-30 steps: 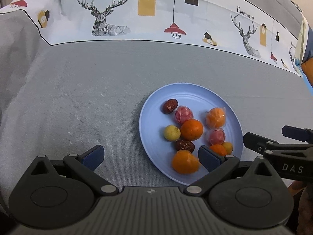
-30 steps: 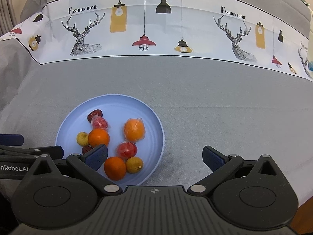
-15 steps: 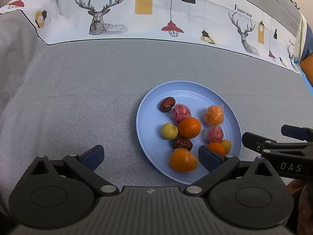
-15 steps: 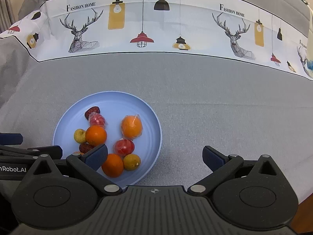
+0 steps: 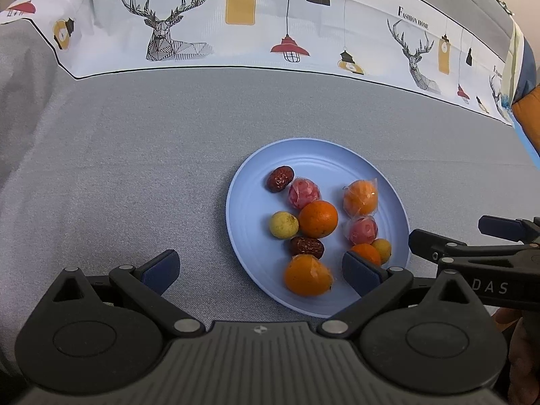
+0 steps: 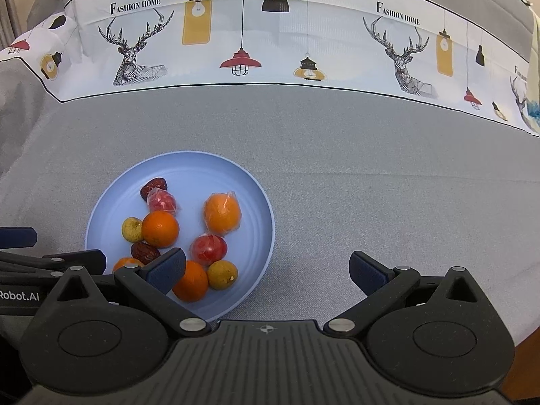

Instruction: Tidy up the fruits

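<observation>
A light blue plate (image 5: 246, 209) (image 6: 256, 209) on the grey tablecloth holds several fruits: a bare orange (image 5: 318, 219) (image 6: 160, 229), wrapped oranges (image 5: 359, 197) (image 6: 222, 213), red wrapped fruits (image 5: 303, 193) (image 6: 208, 249), dark red dates (image 5: 280, 179) (image 6: 153, 186) and small yellow fruits (image 5: 284, 224) (image 6: 222, 274). My left gripper (image 5: 260, 270) is open and empty, just before the plate's near left rim. My right gripper (image 6: 266, 270) is open and empty, at the plate's near right rim. The right gripper shows at the right edge of the left wrist view (image 5: 472, 239).
A white printed cloth band with deer and lamps (image 5: 236, 17) (image 6: 270, 40) runs across the far side of the table. Grey tablecloth (image 6: 388, 175) spreads left and right of the plate. The table's edge shows at the lower right (image 6: 526, 347).
Both grippers have drawn back slightly, so the plate sits a little higher in both views. Both stay open and empty; the fruits have not moved.
</observation>
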Motion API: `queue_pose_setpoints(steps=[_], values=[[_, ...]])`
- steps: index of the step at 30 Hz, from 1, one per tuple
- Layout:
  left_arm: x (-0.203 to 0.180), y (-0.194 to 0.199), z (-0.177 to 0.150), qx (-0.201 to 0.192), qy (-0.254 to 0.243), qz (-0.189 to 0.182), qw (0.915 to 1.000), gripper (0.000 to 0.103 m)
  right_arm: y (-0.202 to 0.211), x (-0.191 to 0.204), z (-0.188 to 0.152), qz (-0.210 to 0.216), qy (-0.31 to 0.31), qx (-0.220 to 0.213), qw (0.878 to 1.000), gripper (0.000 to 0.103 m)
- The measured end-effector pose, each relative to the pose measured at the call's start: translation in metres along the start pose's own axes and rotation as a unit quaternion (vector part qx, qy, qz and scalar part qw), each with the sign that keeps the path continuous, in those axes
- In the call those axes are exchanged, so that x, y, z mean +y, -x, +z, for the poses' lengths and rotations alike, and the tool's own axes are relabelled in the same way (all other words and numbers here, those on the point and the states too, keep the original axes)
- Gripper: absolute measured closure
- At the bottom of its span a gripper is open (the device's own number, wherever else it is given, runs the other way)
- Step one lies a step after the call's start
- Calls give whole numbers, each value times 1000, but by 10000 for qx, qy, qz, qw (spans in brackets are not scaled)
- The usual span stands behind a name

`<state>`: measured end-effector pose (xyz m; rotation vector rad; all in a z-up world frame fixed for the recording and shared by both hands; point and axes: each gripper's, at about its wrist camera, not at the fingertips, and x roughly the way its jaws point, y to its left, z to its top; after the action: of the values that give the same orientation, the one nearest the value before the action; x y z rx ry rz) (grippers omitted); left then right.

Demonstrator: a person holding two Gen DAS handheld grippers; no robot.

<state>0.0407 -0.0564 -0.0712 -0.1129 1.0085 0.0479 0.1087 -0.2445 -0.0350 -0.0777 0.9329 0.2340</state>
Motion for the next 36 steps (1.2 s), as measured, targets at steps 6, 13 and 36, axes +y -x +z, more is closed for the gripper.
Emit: queue_pose_setpoints(steps=[6, 13, 36], values=[[0, 0, -1, 2, -3, 4, 10000, 1, 0, 0, 0, -4, -3, 2, 10000, 1], [-1, 0, -1, 7, 0, 4, 10000, 1, -1, 0, -2, -14, 16, 8, 10000, 1], [0, -3, -4, 41, 3, -8, 10000, 1, -2, 1, -3, -58, 32, 35, 10000, 1]])
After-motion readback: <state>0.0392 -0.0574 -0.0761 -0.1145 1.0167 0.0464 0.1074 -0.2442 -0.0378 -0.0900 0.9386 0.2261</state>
